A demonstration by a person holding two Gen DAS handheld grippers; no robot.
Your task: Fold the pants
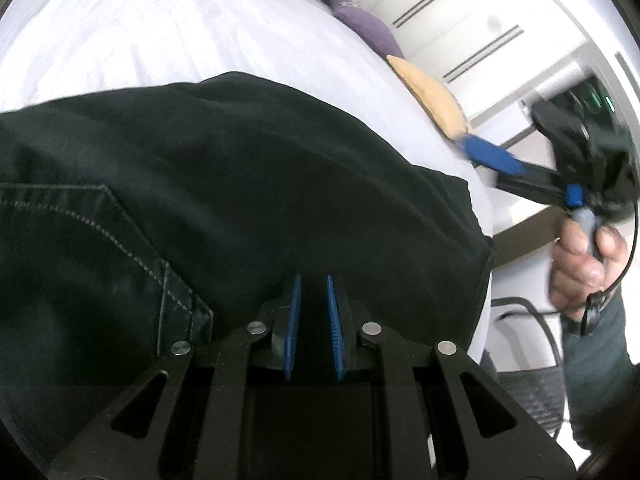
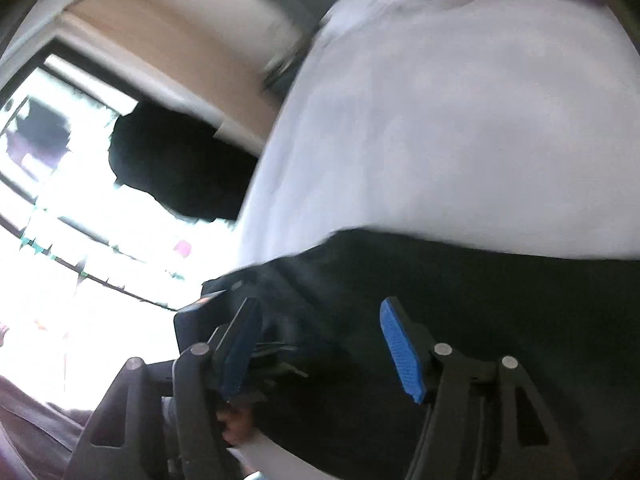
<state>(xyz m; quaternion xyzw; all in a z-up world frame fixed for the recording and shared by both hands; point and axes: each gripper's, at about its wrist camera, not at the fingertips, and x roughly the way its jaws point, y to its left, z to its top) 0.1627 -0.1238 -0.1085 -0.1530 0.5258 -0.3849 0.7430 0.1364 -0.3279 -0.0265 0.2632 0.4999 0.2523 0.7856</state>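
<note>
Black pants [image 1: 240,184] with grey pocket stitching lie on a white bed sheet [image 1: 160,32]. My left gripper [image 1: 313,280] sits over the pants near their right edge, its blue pads a narrow gap apart with dark fabric between them; a grip cannot be confirmed. My right gripper [image 2: 320,308] is open wide above the pants [image 2: 480,320], holding nothing. It also shows in the left wrist view [image 1: 484,156], raised off the bed's right edge in a hand. The right wrist view is blurred.
Purple [image 1: 368,28] and tan [image 1: 432,92] pillows lie along the bed's far right side. White cupboards [image 1: 480,20] stand beyond. A bright window [image 2: 80,200] and a dark shape [image 2: 176,168] lie left of the bed.
</note>
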